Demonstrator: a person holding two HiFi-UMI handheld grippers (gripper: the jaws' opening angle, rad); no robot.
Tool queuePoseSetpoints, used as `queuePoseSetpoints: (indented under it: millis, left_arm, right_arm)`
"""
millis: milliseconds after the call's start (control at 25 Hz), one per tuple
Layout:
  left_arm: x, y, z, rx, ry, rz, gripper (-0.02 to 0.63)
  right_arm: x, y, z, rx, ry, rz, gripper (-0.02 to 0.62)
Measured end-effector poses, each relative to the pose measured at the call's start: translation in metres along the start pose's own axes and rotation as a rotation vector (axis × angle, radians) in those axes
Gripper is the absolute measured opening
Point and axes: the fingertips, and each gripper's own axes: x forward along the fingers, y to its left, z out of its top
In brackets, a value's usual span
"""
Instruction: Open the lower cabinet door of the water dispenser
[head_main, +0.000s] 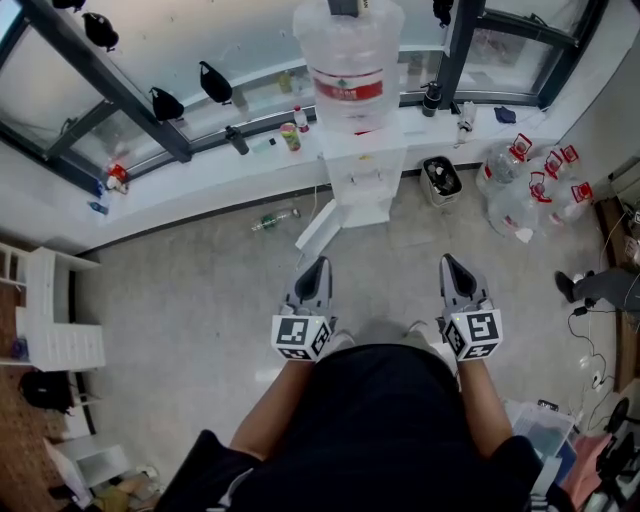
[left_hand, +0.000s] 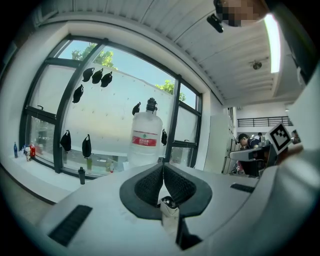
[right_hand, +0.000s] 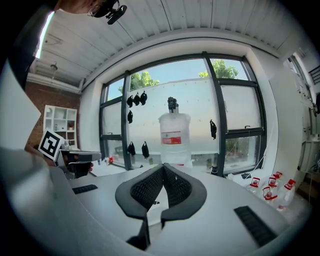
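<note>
The white water dispenser (head_main: 361, 180) stands against the window ledge with a big clear bottle (head_main: 349, 58) on top. Its lower cabinet door (head_main: 318, 228) juts out at an angle from the lower left side, swung open. My left gripper (head_main: 317, 263) and right gripper (head_main: 447, 261) are held in front of the person's body, both well short of the dispenser and pointing at it. Both are shut with nothing between the pads. In the left gripper view the bottle (left_hand: 146, 134) rises behind the shut left gripper (left_hand: 163, 166). The right gripper view shows the bottle (right_hand: 175, 133) beyond the shut right gripper (right_hand: 163, 166).
A black waste bin (head_main: 441, 178) stands right of the dispenser, with several spare water bottles (head_main: 524, 186) further right. A small bottle (head_main: 275, 218) lies on the floor to the left. A white shelf unit (head_main: 58, 322) stands at far left. A person (left_hand: 245, 142) sits at a desk.
</note>
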Motion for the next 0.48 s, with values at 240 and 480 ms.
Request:
queuePoseSetpoints:
  millis: [240, 480]
  left_arm:
    - [-0.013, 0.016, -0.005, 0.007, 0.012, -0.015, 0.006]
    - [-0.020, 0.028, -0.001, 0.018, 0.005, -0.030, 0.006]
  right_arm:
    - [0.000, 0.018, -0.006, 0.006, 0.002, -0.019, -0.002]
    - [-0.002, 0.037, -0.003, 0.052, -0.009, -0.025, -0.002]
